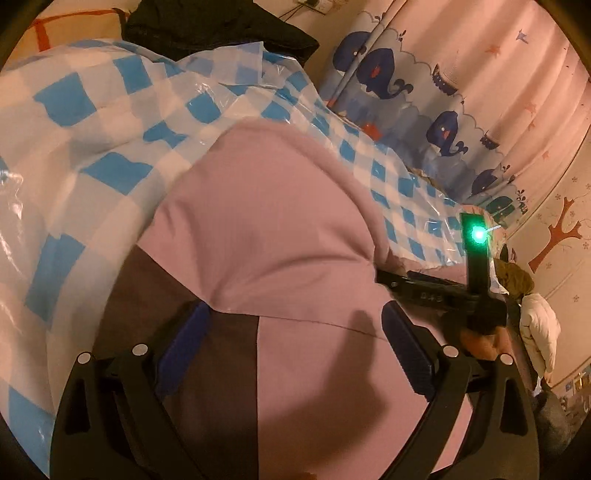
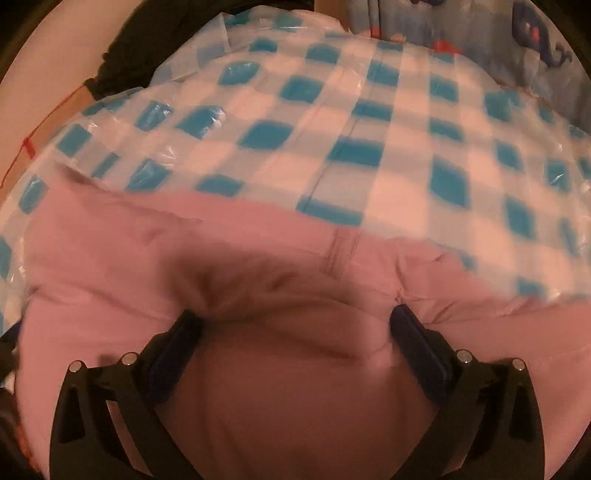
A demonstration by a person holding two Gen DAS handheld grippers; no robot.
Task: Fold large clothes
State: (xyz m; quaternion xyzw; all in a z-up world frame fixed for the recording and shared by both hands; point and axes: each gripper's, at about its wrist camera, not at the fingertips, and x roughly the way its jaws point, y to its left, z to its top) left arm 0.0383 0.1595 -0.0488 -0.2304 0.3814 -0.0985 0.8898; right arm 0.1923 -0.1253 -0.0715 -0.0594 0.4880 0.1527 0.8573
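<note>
The pink jacket [image 1: 266,229] lies spread on a bed under a blue-checked plastic sheet [image 1: 92,122], its dark lining [image 1: 155,295] showing at the left edge. Left gripper [image 1: 295,332] hovers just above the jacket, jaws wide, nothing between them. Right gripper [image 2: 295,332] is pressed low into the jacket, jaws wide too, puffy fabric bulging up between the pads without being pinched. A whale-print curtain [image 1: 424,103] hangs behind, a black garment [image 1: 221,26] at the bed's far end.
</note>
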